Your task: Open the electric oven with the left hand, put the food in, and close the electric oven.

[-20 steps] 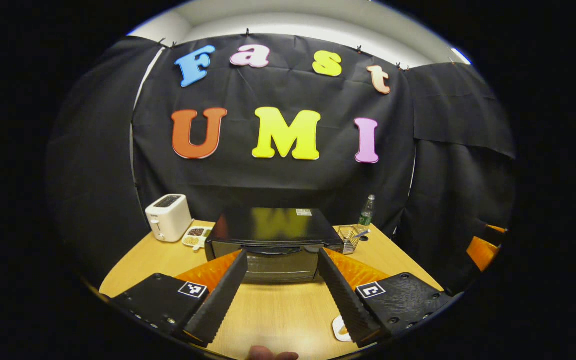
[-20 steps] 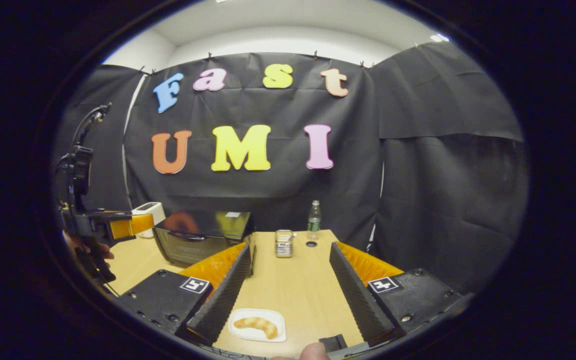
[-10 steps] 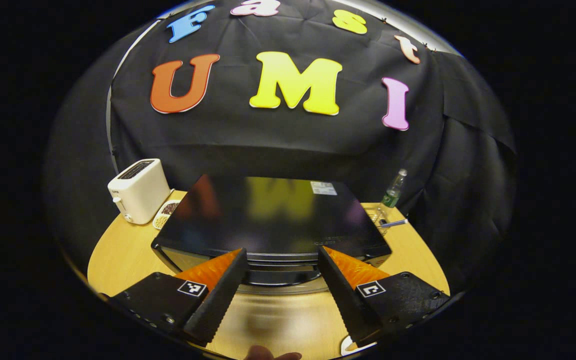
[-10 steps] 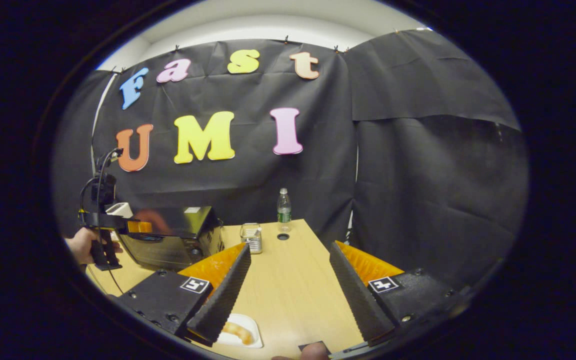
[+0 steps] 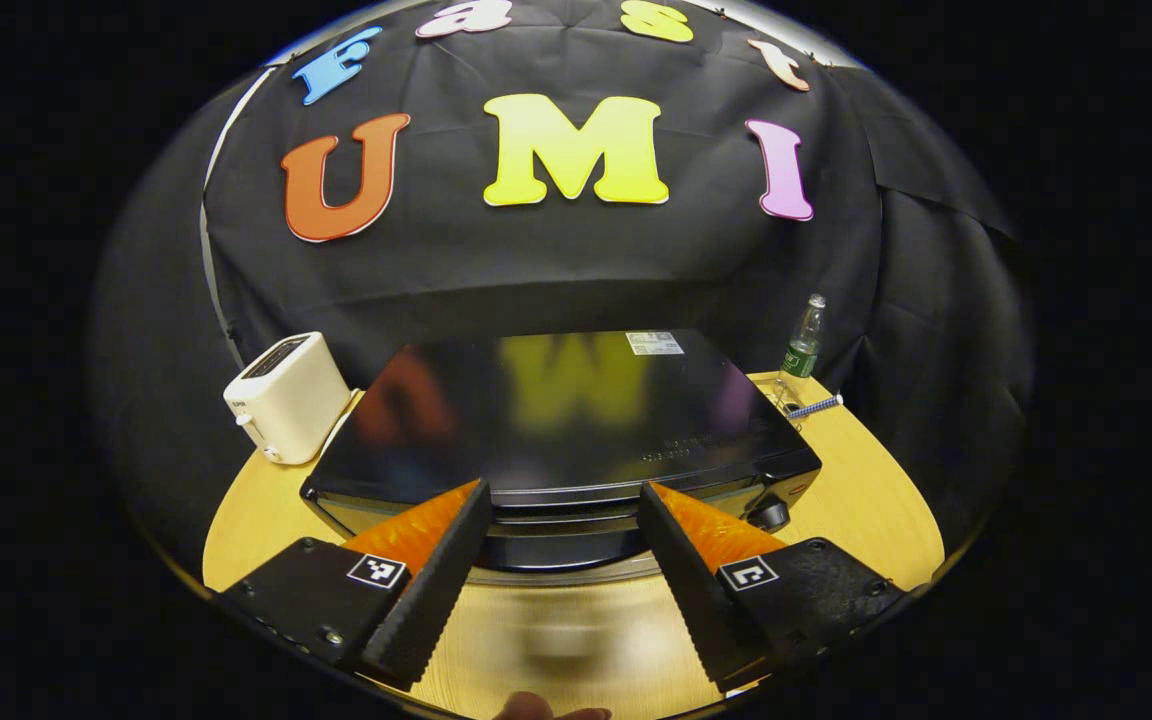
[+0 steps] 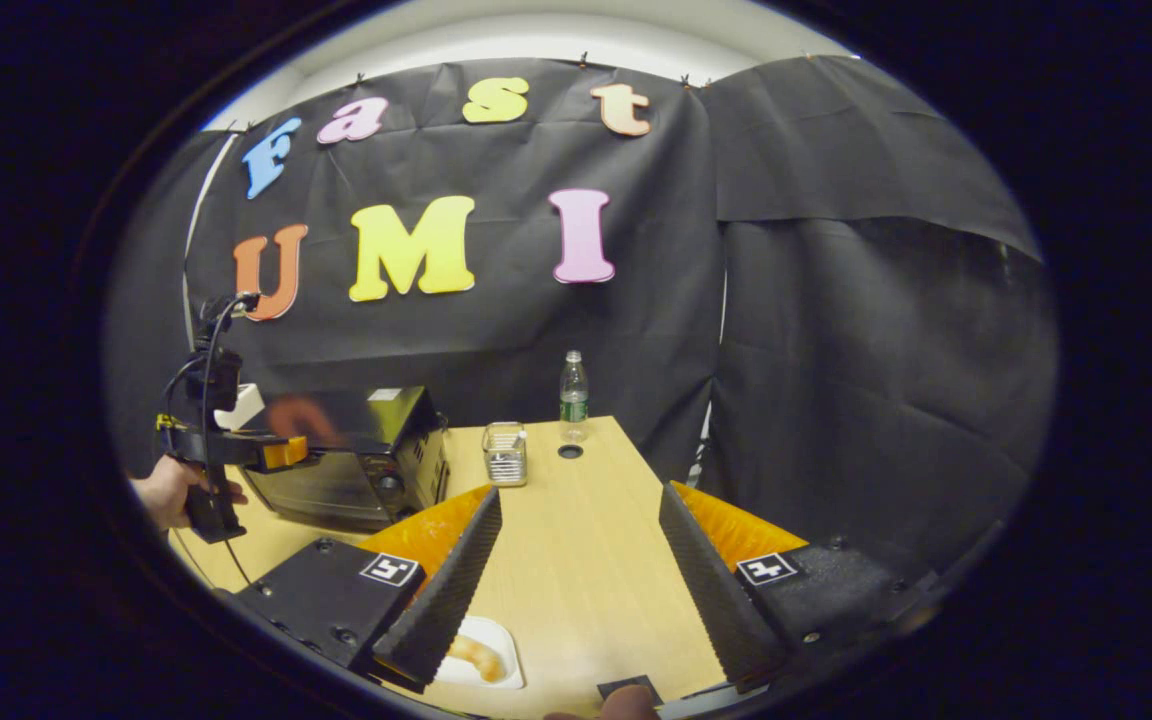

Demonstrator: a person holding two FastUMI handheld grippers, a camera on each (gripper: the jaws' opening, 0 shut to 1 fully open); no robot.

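Observation:
The black electric oven (image 5: pixel 566 430) stands mid-table with its door shut and its handle (image 5: pixel 556 522) along the top front. My left gripper (image 5: pixel 561 492) is open, one finger on each side of the handle's middle, close to the oven's front edge. From the right gripper view the oven (image 6: pixel 356 460) sits at the left, with the left gripper (image 6: pixel 281 453) at its front, held by a hand (image 6: pixel 161 490). My right gripper (image 6: pixel 578 495) hangs open above the table. A white plate (image 6: pixel 496 640) with a curved golden pastry (image 6: pixel 476 657) lies beside its left finger.
A white toaster (image 5: pixel 286 395) stands left of the oven. A water bottle (image 6: pixel 573 398), a small wire holder (image 6: pixel 504 467) and a dark cap (image 6: pixel 569 451) stand at the back of the wooden table (image 6: pixel 586 580). Black cloth walls the booth.
My left gripper has moved forward to the oven, which now looms larger, its handle between the open fingers. The right gripper has shifted a little, with the plate now at its left finger.

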